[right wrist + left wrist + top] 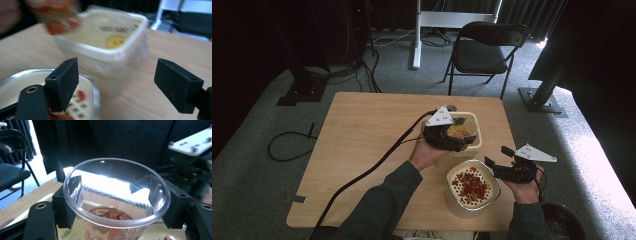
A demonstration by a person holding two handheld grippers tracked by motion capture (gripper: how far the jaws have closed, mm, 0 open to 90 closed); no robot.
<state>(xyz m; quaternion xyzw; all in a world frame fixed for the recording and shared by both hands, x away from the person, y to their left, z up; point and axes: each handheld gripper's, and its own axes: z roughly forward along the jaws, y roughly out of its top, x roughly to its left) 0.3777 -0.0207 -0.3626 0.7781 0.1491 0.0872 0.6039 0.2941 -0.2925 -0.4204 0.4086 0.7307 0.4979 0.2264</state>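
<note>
My left gripper is shut on a clear plastic cup, one jaw on each side of its wall. Red and brown pieces lie at the cup's bottom. In the high view the cup hangs over a cream square tub near the table's middle right. A second cream container topped with red pieces stands nearer the front edge. My right gripper is open just right of that container, with nothing between its jaws. In the right gripper view, the right gripper faces the tub and the blurred cup.
The wooden table has bare room on its left half, crossed by the left gripper's black cable. A black folding chair and a white desk leg stand beyond it. A dark bin sits at the bottom right.
</note>
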